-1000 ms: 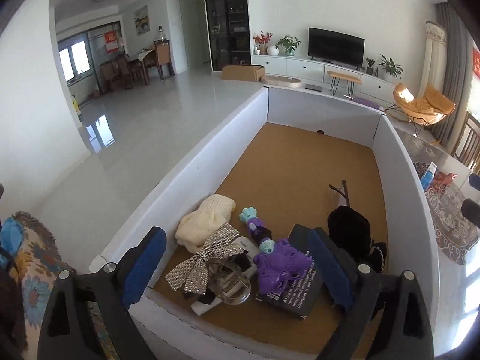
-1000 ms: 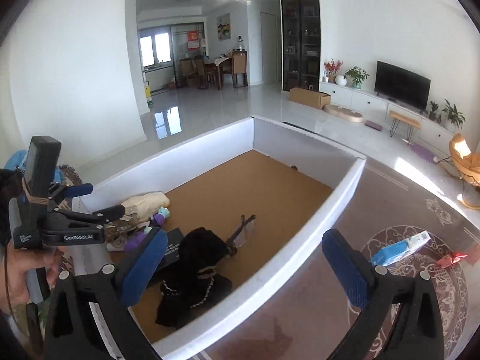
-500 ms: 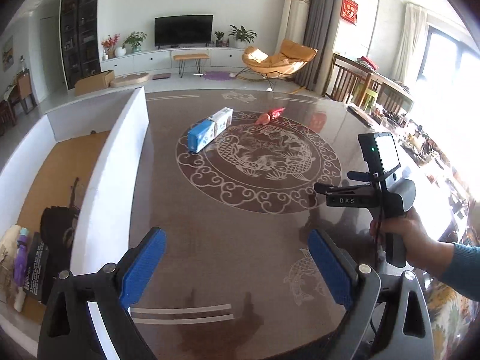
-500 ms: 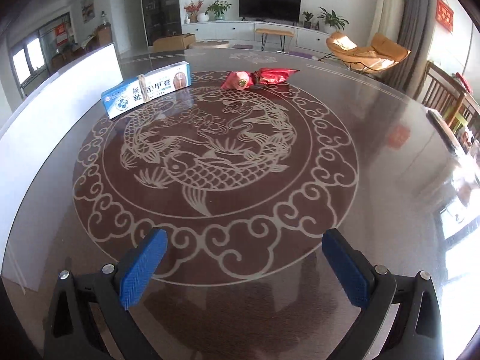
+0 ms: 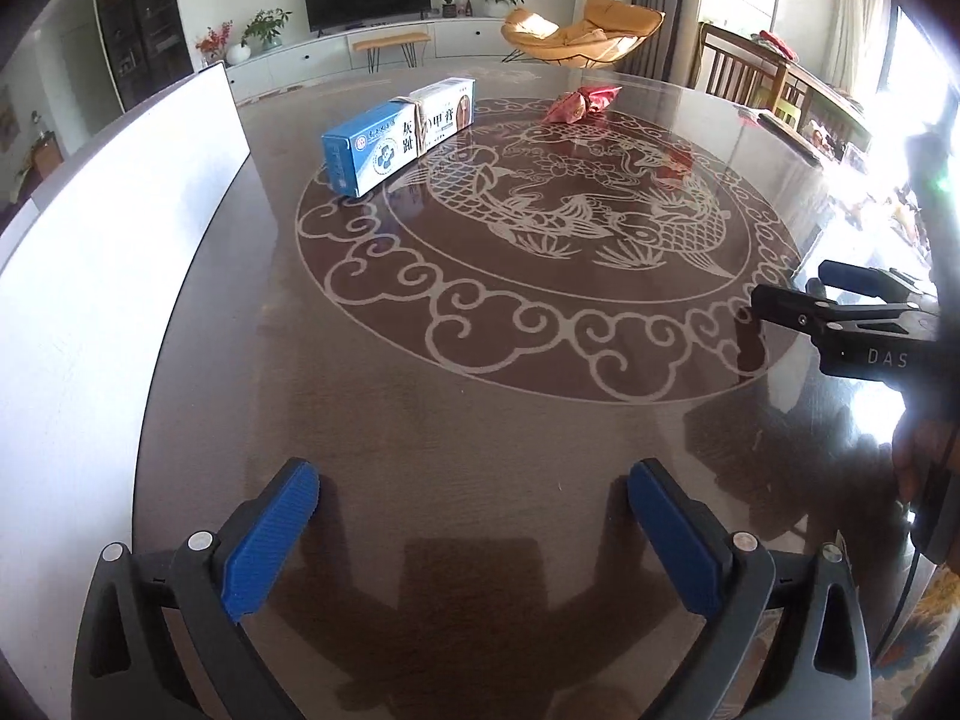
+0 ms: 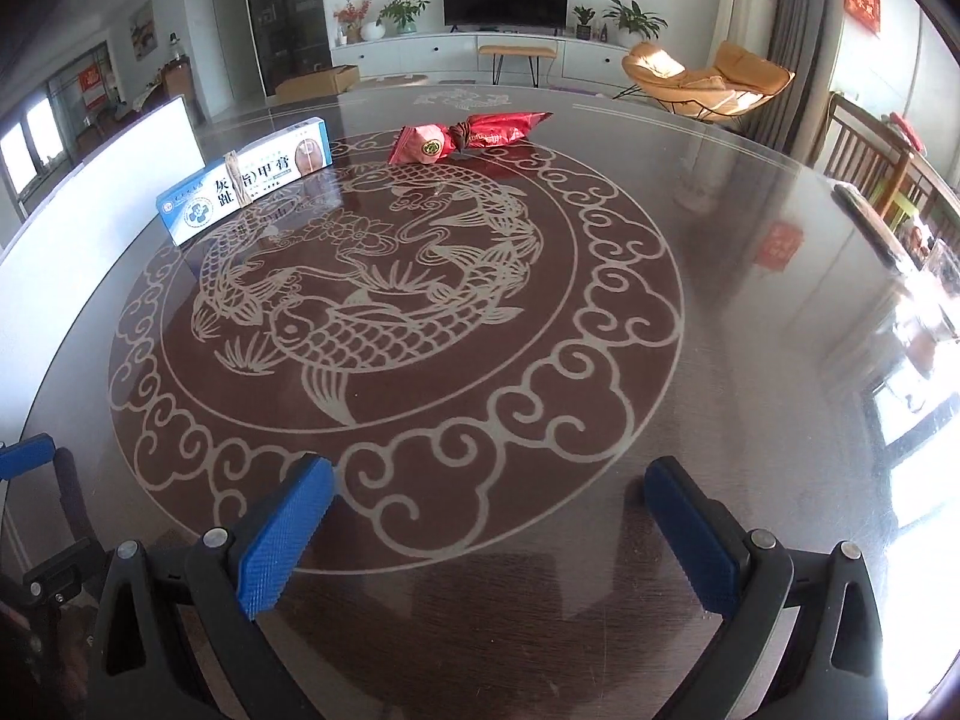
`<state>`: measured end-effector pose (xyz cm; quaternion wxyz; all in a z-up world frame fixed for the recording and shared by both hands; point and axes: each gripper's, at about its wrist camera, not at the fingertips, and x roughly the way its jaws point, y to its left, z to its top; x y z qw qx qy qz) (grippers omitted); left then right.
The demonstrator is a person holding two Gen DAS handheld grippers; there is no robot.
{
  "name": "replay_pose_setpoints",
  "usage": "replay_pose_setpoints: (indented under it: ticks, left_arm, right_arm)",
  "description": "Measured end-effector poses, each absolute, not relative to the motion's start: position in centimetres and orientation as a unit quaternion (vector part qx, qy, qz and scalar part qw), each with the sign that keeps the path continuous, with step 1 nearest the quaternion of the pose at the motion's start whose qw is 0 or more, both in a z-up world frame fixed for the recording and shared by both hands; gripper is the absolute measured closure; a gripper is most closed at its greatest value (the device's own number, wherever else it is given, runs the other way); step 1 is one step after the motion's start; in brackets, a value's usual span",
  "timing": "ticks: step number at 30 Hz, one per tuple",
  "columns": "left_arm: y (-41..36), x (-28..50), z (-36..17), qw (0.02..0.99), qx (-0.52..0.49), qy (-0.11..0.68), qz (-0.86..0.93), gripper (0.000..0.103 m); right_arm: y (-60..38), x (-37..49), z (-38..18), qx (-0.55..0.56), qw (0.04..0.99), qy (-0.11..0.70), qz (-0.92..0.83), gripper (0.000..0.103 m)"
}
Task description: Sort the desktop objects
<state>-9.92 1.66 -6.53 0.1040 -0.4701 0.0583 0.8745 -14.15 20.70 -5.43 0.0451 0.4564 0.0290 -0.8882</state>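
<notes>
Blue-white box (image 5: 401, 135) flat beside red wrappers (image 5: 581, 103)

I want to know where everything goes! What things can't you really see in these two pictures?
- Inside of the white bin: left wrist view, its own wall hides it.
- Small print on the blue and white box: both views, too small.
- What the red wrappers contain: sealed.
- Right claw: left wrist view, cut off by the picture's edge, glare behind it.
- Left claw, opening, nothing between its pads.
</notes>
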Motion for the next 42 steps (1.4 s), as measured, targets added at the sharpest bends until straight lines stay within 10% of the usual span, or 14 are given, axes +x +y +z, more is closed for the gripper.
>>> replay_pose_setpoints:
  ticks: [22,23,25,27,36,40,42]
  left_arm:
    - [0.3,-30.0,-6.6,0.069,-0.511,0.044,0.856,0.000]
    - [0.9,-29.9,-6.5,0.083,-0.502,0.053,0.859,0.004]
    - [1.4,-29.0,-5.7,0.107,-0.471,0.062,0.873,0.061]
    - [1.4,-27.6,-5.5,0.117,-0.465,0.057,0.876,0.078]
    - [-1.3,-14.2,-5.7,0.156,-0.464,-0.062,0.870,0.077]
    - [-2.3,-11.1,-5.5,0.148,-0.462,-0.060,0.873,0.038]
    - [-3.2,-10.8,-5.0,0.133,-0.452,-0.060,0.880,0.036]
  right_arm:
    - [20.6,-14.0,-5.5,0.456,0.044,0.031,-0.888,0.000]
    - [20.6,-14.0,-5.5,0.456,0.044,0.031,-0.888,0.000]
    - [20.6,-14.0,-5.6,0.456,0.044,0.031,-0.888,0.000]
    - [20.6,-14.0,-5.5,0.455,0.043,0.032,-0.889,0.000]
    - [20.3,-14.1,-5.4,0.454,0.041,0.036,-0.889,0.000]
    - [20.2,-14.1,-5.4,0.453,0.040,0.038,-0.890,0.000]
    - [20.1,-14.0,-5.4,0.454,0.040,0.037,-0.890,0.000]
